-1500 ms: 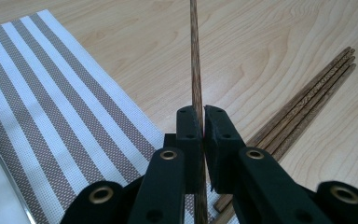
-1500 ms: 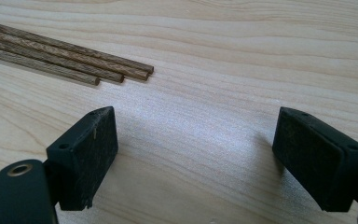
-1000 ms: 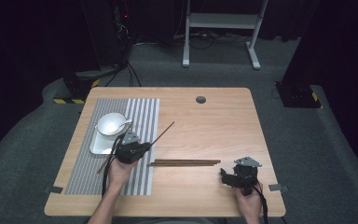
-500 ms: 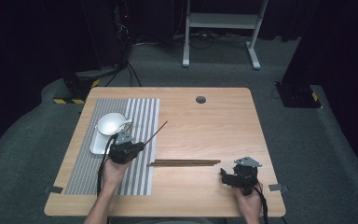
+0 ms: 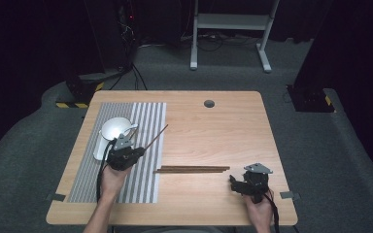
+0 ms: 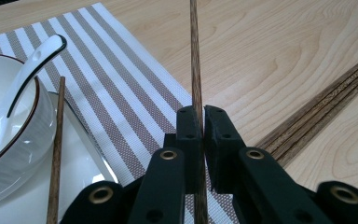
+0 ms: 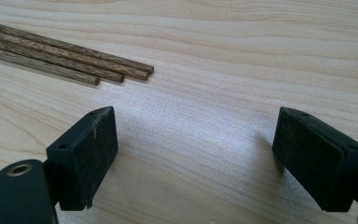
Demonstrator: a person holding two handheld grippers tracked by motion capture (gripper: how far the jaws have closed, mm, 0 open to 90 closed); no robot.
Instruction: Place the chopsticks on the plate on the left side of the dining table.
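- My left gripper (image 6: 196, 122) has its jaws pressed together on a single wooden chopstick (image 6: 195, 60), which runs up between the pads and on past them.
- From the high view, that left gripper (image 5: 137, 152) sits over the striped placemat (image 5: 145, 170), and the held chopstick (image 5: 156, 137) slants up and to the right, its far tip near the mat's right edge.
- Just to the left of my left gripper I see a white bowl (image 6: 18, 140) with a dark rim, standing on a white plate (image 6: 81, 182).
- A white spoon (image 6: 32, 65) lies in the bowl, its handle leaning out over the rim.
- A second chopstick (image 6: 56, 154) rests on the plate, just beside the bowl.
- My right gripper (image 7: 193, 154) has its jaws spread wide with nothing between them, low over the bare wooden table (image 7: 223, 56).
- In the high view the right gripper (image 5: 238, 183) is near the table's front right corner, well apart from the left one.
- A bundle of chopsticks (image 5: 192, 169) lies flat on the table between the two grippers, ends toward the right gripper.
- In the right gripper view I count three chopstick ends (image 7: 112, 72), close together, apart from the jaws.
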